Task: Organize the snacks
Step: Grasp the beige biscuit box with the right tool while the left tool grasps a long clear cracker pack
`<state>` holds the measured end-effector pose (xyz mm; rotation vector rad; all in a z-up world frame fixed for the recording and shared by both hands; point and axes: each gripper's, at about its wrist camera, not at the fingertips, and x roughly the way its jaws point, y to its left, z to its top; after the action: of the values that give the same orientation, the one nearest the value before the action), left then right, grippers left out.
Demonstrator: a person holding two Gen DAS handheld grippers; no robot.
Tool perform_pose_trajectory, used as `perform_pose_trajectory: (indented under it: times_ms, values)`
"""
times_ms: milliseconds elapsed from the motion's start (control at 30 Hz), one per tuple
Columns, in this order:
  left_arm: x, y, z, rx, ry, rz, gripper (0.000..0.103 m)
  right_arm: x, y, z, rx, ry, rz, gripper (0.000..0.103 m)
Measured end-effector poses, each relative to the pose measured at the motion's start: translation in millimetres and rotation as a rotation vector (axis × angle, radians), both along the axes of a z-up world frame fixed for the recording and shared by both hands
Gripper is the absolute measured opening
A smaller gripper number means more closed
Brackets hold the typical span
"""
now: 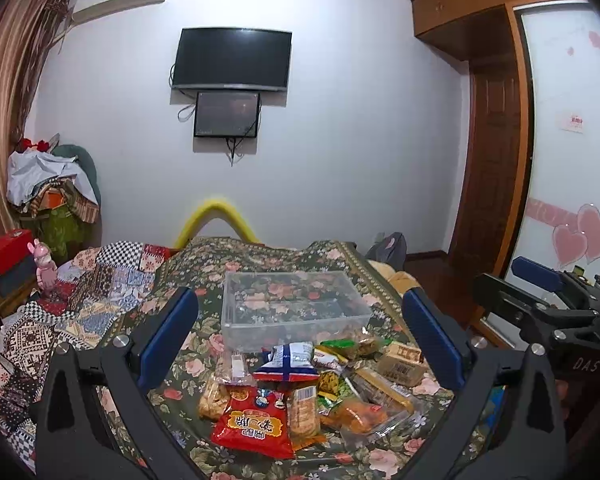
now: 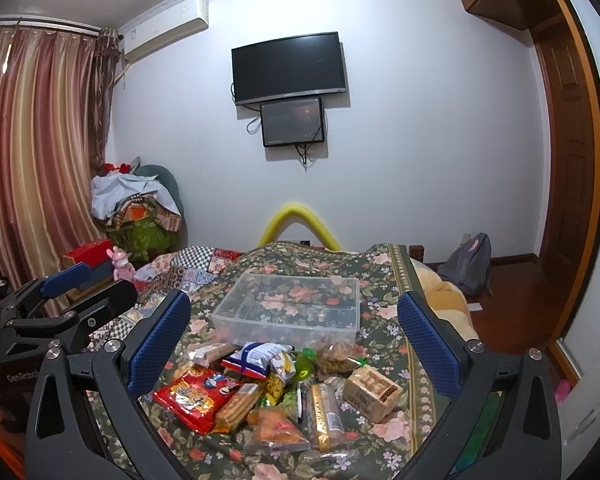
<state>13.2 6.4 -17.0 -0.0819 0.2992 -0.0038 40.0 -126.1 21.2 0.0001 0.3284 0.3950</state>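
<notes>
A pile of snack packets lies on a floral cloth (image 1: pixel 204 280). It includes a red bag (image 1: pixel 256 426), a blue-and-white bag (image 1: pixel 290 362) and a tan wrapped block (image 1: pixel 402 362). Behind the pile stands an empty clear plastic box (image 1: pixel 292 312). My left gripper (image 1: pixel 300 328) is open and empty above the pile. My right gripper (image 2: pixel 296 328) is open and empty over the same pile, with the red bag (image 2: pixel 196 398), the tan block (image 2: pixel 374 390) and the clear box (image 2: pixel 292 308) in its view. Each gripper shows at the edge of the other's view.
A patchwork quilt (image 1: pixel 100 280) lies left of the floral cloth. A yellow foam arch (image 1: pixel 218 216) rises behind the bed. A pink toy (image 1: pixel 46 268) and red box (image 1: pixel 8 250) stand at the left. A backpack (image 2: pixel 470 264) sits on the wooden floor at the right.
</notes>
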Motion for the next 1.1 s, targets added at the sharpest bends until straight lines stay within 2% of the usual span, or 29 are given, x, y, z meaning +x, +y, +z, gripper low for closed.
perform_pose_trajectory:
  times_ms: [267,367,567,733,900,1000,1100]
  values:
    - [30,16,-30,0.000,0.095,0.014,0.101,26,-10,-27,-0.027,0.087,-0.015,0.102]
    - [45,20,-46,0.016,0.152,0.023,0.091,40,-16,-40,-0.037,0.139,-0.024,0.094]
    - [76,34,-79,0.036,0.270,0.021,0.082,66,-30,-69,-0.061,0.255,-0.039,0.084]
    - [97,55,-107,0.008,0.375,0.029,0.074,82,-43,-91,-0.075,0.345,-0.045,0.075]
    - [120,67,-131,-0.007,0.462,0.029,0.074,96,-50,-112,-0.088,0.423,-0.041,0.072]
    - [134,69,-140,-0.025,0.486,0.020,0.074,108,-50,-122,-0.086,0.462,-0.029,0.068]
    - [149,68,-152,-0.010,0.514,0.019,0.074,115,-49,-131,-0.096,0.487,-0.021,0.067]
